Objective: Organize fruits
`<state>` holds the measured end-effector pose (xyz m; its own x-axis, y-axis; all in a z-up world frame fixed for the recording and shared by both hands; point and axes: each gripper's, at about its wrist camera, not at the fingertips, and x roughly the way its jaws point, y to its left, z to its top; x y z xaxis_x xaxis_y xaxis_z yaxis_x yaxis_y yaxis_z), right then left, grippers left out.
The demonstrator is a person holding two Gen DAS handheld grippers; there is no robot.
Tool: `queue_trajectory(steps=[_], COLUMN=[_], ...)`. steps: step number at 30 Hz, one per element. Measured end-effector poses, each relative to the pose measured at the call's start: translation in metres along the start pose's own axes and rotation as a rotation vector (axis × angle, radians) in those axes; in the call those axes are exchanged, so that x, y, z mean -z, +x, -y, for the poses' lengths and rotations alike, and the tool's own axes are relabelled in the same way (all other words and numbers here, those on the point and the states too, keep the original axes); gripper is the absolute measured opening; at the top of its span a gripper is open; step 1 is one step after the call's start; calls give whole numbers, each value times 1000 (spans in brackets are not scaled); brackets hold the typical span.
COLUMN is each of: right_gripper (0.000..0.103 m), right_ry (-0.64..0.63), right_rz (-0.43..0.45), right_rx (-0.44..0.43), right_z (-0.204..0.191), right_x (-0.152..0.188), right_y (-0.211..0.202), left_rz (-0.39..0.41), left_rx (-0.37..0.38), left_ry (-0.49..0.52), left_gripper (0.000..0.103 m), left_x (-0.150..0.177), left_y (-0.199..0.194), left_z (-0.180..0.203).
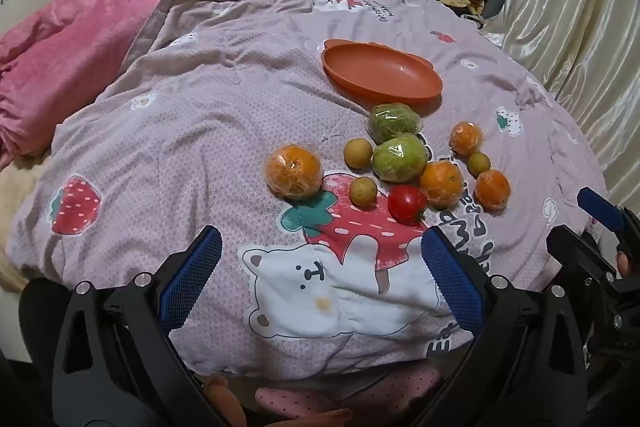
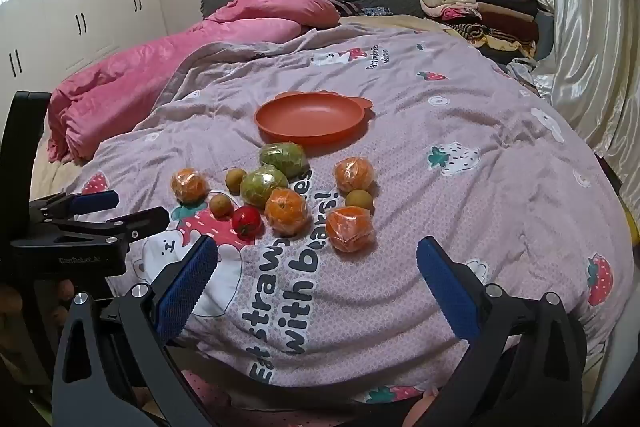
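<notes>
The fruits lie in a loose cluster on the quilted bed [image 2: 460, 163], all on the near side of the empty orange dish [image 2: 312, 121], so any pick ends with a carry away from the person and over the dish's near rim. Both grippers hang back at the bed's near edge, jaws spread wide with nothing between them. The left gripper [image 1: 320, 277] looks up the bed at the cluster's left flank — the wrapped orange [image 1: 294, 175] that sits apart on that side lies ahead of its open fingers, with the red tomato [image 1: 407, 203] off toward its right finger. The right gripper [image 2: 316, 283] faces the other flank, where the nearest wrapped orange [image 2: 350, 229] lies just ahead and slightly right of centre. The two green wrapped fruits [image 2: 264, 185] sit deepest, touching and closest to the dish. I judge each hand best suited to its own side — round fruit offers no long axis to align with.
</notes>
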<state>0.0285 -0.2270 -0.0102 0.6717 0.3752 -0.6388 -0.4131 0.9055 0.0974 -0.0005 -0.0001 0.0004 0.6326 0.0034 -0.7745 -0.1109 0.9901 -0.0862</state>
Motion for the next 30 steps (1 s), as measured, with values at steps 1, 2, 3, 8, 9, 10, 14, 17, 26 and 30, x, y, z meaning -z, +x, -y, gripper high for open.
queue_trajectory(steps=[1,2,3,8,9,10,14,17,26,30], right_gripper=[99,99,99,99,99,99,99,99,99,99], right_ry=[6,7,7,0,-2,-2,0,-6,-8,-8], right_rz=[0,0,0,-1,-1,-1,0,0,-2,-1], right_rx=[-2,-1,-2,6,6,5,7,8,10,12], right_z=[0,1,1,0,0,0,3,0,-1,-1], right_x=[0,0,0,0,0,0,0,1,1,1], right_y=[0,0,0,0,0,0,-1,-1,-2,-2], left_rz=[-6,-6,-7,-3,-3,-4,-3,-1,1,2], left_rx=[-3,-2,-4,-3,-3,-3,-3,-2,1,1], left_ry=[1,1,2,2,1,3,5,3,5,5], left_gripper=[94,94,94,94,94,94,94,94,94,94], left_x=[0,0,0,0,0,0,-1,-1,-2,-3], left_y=[0,0,0,0,0,0,-2,-2,-3,-2], left_z=[0,0,0,0,-1,-1,0,0,-1,0])
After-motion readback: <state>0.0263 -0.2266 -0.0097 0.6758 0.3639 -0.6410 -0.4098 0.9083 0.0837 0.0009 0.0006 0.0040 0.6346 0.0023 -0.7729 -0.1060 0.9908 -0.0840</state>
